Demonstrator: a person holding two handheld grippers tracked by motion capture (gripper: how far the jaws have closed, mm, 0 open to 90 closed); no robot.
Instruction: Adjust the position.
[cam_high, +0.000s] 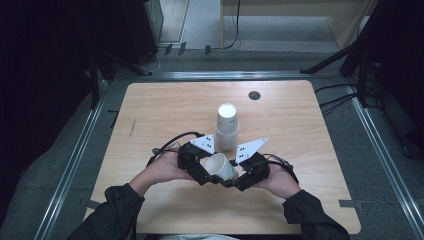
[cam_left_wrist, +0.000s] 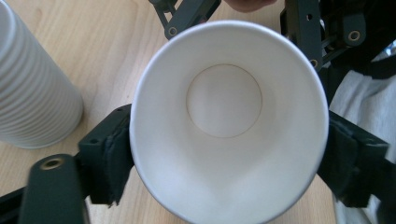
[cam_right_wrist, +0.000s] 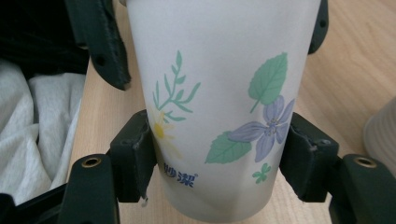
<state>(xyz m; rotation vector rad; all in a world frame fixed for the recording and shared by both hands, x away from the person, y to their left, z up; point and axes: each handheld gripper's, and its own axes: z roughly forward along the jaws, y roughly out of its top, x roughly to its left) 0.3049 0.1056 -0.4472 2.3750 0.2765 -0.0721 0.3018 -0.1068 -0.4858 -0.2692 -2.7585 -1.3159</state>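
A white paper cup (cam_high: 220, 167) lies tilted between both grippers above the table's front part. Its open mouth (cam_left_wrist: 224, 116) faces the left gripper (cam_left_wrist: 229, 149), whose pads (cam_left_wrist: 112, 149) stand close on either side of the rim without denting it. The cup's printed side, with leaves and a purple flower (cam_right_wrist: 261, 130), fills the right gripper view. The right gripper (cam_right_wrist: 219, 163) is shut on the cup's lower part, pads pressed on both sides. From above, the left gripper (cam_high: 209, 172) and right gripper (cam_high: 231, 179) meet at the cup.
A stack of white paper cups (cam_high: 227, 127) stands upright just beyond the grippers, at mid-table, also seen as a ribbed stack (cam_left_wrist: 32, 88). The wooden table (cam_high: 165, 105) has a small dark round spot (cam_high: 254, 95) near its far edge. Metal rails run along the table's sides.
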